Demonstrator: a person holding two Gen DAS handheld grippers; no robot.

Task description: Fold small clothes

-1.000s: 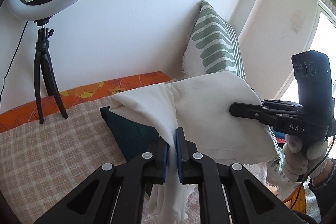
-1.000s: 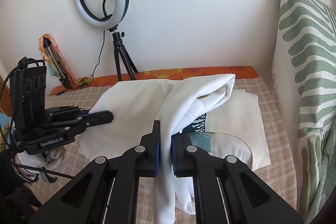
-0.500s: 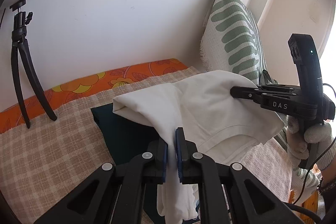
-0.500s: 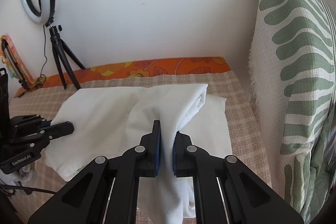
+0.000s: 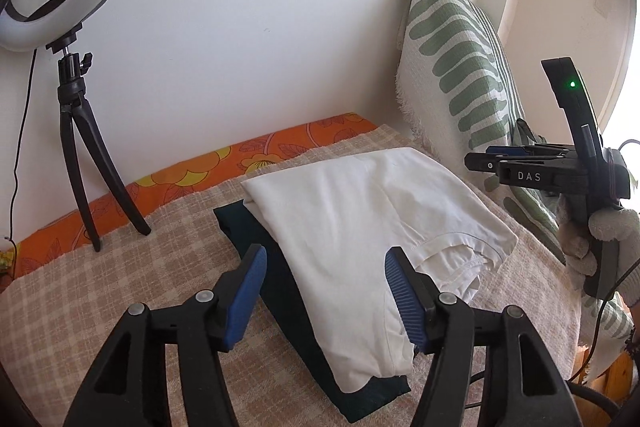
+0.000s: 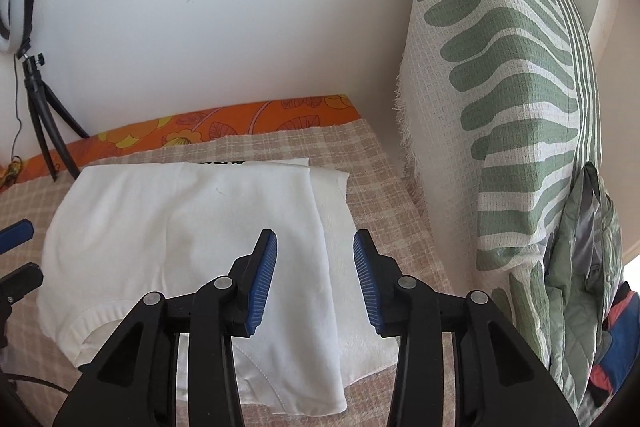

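Note:
A folded white garment (image 5: 360, 227) lies flat on a dark teal folded garment (image 5: 280, 279), on the checked beige cover (image 5: 120, 287). My left gripper (image 5: 324, 291) is open and empty just above the white garment's near edge. In the right wrist view the white garment (image 6: 180, 227) lies on another white folded piece (image 6: 340, 227). My right gripper (image 6: 314, 279) is open and empty over its right edge. The right gripper also shows in the left wrist view (image 5: 480, 157), held by a gloved hand.
A ring light on a black tripod (image 5: 80, 147) stands at the back left by the white wall. A green-and-white patterned cushion (image 6: 500, 107) leans upright along the right side. A quilted green jacket (image 6: 580, 287) hangs beside it. An orange floral sheet (image 5: 240, 155) edges the wall.
Both grippers held the white garment lifted; it now lies flat on the stack. Both grippers have opened and let go.

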